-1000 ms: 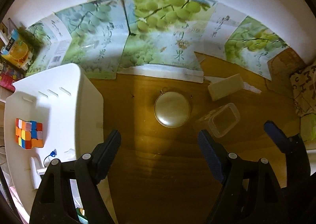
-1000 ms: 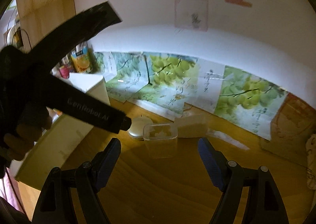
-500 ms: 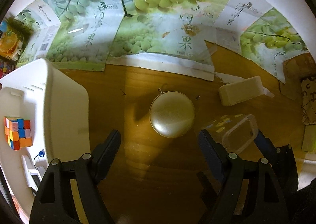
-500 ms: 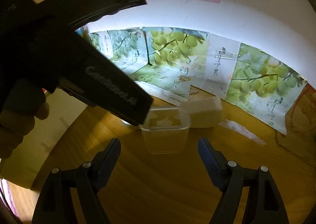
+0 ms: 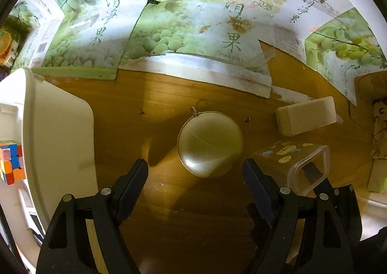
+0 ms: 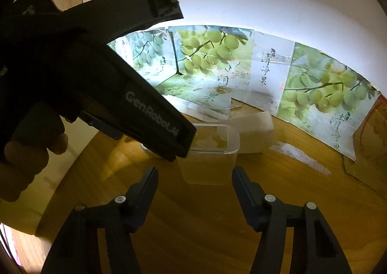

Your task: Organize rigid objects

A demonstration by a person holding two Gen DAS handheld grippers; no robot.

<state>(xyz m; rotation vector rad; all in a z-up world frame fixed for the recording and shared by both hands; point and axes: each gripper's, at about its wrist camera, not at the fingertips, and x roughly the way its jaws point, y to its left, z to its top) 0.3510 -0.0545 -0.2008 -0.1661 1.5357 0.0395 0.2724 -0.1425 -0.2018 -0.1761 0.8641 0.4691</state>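
In the left wrist view, the left gripper [image 5: 194, 172] is pointed down at the wooden table [image 5: 150, 104] with its jaws held wide and nothing between them. One round metal case [image 5: 210, 144] lies flat just ahead of the fingertips, centred on the gap, so a straight descent would probably put it between the fingers. It has no long axis; only its small ring is turned toward the grape-printed cardboard [image 5: 183, 32]. One clear plastic box [image 5: 290, 165] is seen to the right, one pale block [image 5: 306, 118] beyond it, and one colour cube [image 5: 11, 164] inside the white bin [image 5: 58, 133] on the left.

In the right wrist view, the right gripper [image 6: 194, 181] is closing, at a middle width, and nothing is pressed yet. The same clear plastic box [image 6: 212, 153] stands straight ahead, just beyond the fingertips. Its long axis cannot be told here. The right gripper is judged nearer to it.
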